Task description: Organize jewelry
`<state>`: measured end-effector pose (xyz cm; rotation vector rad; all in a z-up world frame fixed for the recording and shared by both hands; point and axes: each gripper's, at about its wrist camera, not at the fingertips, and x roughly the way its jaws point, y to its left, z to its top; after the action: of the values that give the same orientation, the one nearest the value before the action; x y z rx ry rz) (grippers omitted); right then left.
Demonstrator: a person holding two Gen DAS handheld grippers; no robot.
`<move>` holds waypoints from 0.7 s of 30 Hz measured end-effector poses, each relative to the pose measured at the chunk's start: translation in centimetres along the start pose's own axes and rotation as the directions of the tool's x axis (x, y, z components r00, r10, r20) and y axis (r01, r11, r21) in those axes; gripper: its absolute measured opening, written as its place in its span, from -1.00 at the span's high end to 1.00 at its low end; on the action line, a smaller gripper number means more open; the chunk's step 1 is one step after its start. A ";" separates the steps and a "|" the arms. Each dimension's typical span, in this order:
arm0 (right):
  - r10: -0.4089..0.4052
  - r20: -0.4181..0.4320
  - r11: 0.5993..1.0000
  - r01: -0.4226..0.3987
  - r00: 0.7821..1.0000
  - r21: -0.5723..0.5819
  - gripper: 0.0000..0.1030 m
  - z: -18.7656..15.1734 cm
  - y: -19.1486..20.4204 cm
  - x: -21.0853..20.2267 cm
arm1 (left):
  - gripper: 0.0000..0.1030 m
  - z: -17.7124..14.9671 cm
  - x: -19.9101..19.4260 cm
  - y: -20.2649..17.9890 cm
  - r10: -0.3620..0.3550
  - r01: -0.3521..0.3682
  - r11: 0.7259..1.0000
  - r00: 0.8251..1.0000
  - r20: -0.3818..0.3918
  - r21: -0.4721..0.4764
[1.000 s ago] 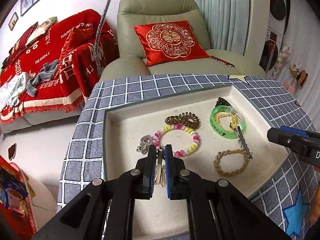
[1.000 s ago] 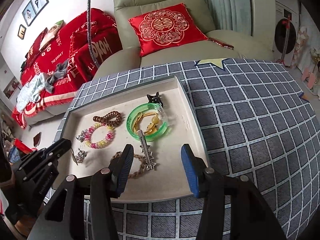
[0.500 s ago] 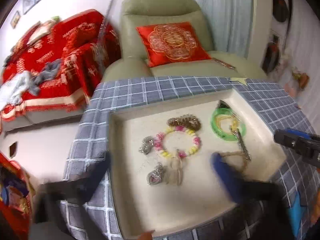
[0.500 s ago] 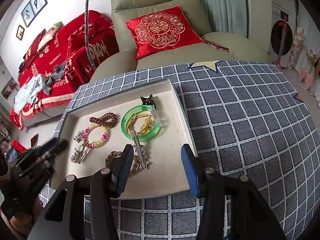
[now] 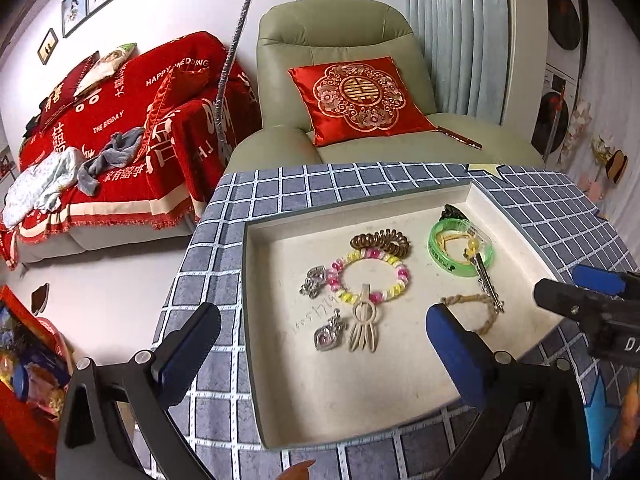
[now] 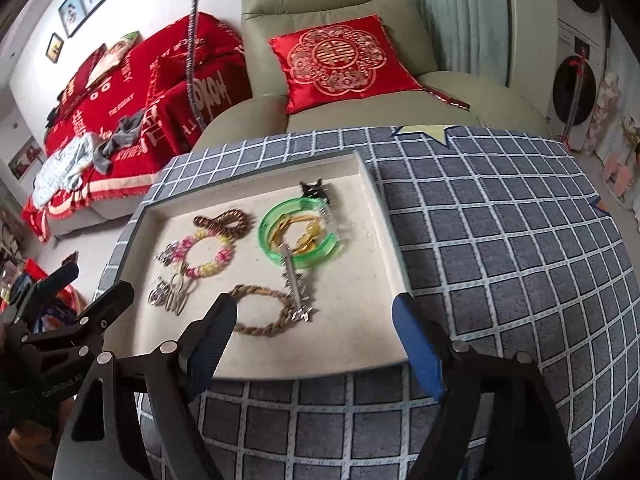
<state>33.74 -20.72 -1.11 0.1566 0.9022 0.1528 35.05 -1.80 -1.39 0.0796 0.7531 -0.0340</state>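
Hovering at the tray (image 5: 256, 320) rim — left claw (image 5: 320, 344) spread, right claw (image 6: 316, 332) opening, nothing between.

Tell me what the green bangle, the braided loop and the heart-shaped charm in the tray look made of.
Green bangle: translucent glossy plastic or resin, since light passes through its edge.
Braided loop: twisted tan cord, probably rope or hemp, matte and fibrous.
Heart-shaped charm: silvery metal with glints and pinkish insets; whether stones or enamel is unclear.

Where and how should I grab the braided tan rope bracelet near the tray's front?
Probably pinch the braided tan rope bracelet at its near-left arc, coming straight down. It lies flat on the cream tray, and the spiked silver hair clip overlaps its right side, so the left arc is clear.
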 end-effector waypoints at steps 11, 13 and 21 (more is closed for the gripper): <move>-0.018 0.087 0.999 0.022 0.996 -0.045 -1.00 -3.2 1.3 -2.0 | -1.00 -3.3 -5.2 0.1 0.015 -0.015 0.999 1.000 0.017 -0.046; -0.024 0.116 0.998 0.031 0.993 -0.055 -1.00 -3.8 1.4 -2.6 | -1.00 -3.9 -6.0 -0.1 0.022 -0.020 0.998 0.999 0.028 -0.055; -0.050 0.198 0.995 0.067 0.979 -0.079 -1.00 -5.5 2.1 -4.9 | -1.00 -5.5 -8.1 -0.4 0.051 -0.044 0.994 0.996 0.069 -0.096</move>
<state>26.23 -19.22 -0.29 0.0637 0.7020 0.1185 25.38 -1.70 0.17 0.0064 0.6807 0.0436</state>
